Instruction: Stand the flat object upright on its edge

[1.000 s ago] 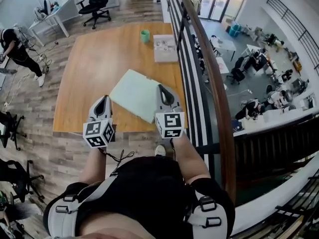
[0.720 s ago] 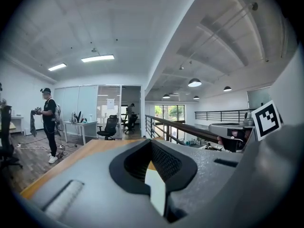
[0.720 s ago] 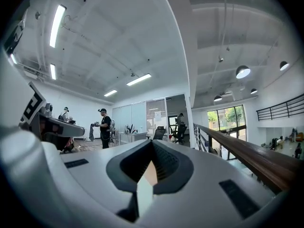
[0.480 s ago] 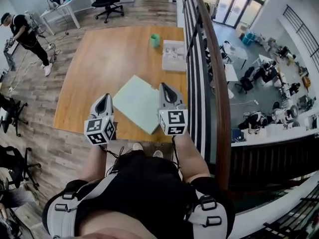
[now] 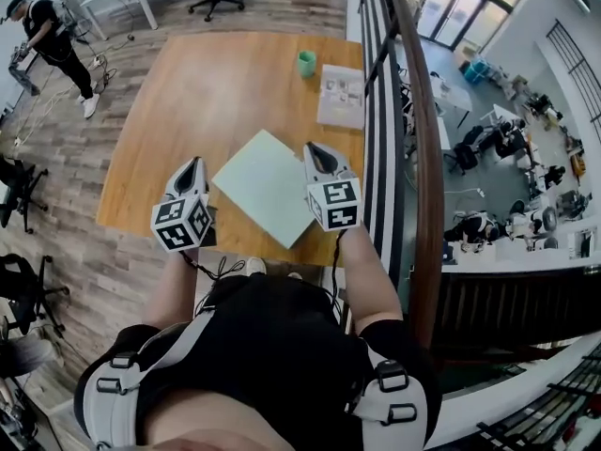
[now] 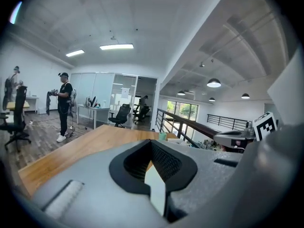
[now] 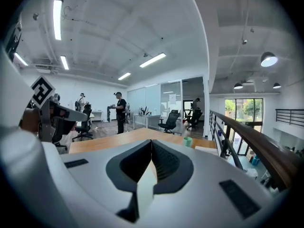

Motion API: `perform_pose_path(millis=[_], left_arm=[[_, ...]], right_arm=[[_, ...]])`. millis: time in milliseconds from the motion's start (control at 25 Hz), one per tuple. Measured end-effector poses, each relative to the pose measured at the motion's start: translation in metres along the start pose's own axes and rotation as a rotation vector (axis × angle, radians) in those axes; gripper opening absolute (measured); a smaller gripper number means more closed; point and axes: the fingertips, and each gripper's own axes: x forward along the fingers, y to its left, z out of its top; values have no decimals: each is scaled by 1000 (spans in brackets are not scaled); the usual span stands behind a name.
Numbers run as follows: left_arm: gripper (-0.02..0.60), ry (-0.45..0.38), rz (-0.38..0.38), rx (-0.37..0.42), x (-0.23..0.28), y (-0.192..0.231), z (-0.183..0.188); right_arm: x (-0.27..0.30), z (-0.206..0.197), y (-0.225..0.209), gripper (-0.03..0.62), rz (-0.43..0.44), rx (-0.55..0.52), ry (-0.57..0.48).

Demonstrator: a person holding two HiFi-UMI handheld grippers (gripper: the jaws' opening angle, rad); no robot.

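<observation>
A pale green flat board (image 5: 270, 184) lies flat on the wooden table (image 5: 207, 83), near its front edge. My left gripper (image 5: 192, 164) hangs just left of the board, shut and holding nothing. At the board's right edge is my right gripper (image 5: 315, 148), also shut and empty. In the left gripper view the jaws (image 6: 151, 144) meet at their tips, with the tabletop beyond. The right gripper view shows the same closed jaws (image 7: 151, 144), pointing along the table. I cannot tell whether either gripper touches the board.
A green cup (image 5: 306, 63) and a white flat box (image 5: 342, 95) sit at the table's far right. A railing (image 5: 413, 120) runs along the table's right side, over a drop. A person (image 5: 42, 31) stands far left, by office chairs (image 5: 19, 181).
The person holding the grippers has stepped closer to the table. Both grippers have moved forward and now flank the board's near half. Both stay shut.
</observation>
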Motion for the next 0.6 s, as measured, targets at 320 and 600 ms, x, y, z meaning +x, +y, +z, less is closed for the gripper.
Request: perform_pose_path(millis=[320,600], left_arm=[[5,121,-13,-218,9,24,-45],[143,244,-91,-638,25,29,-102]], right_arm=[[45,-39,2,76,188,-60,226],[81,-93,3,124,371,-29,481]])
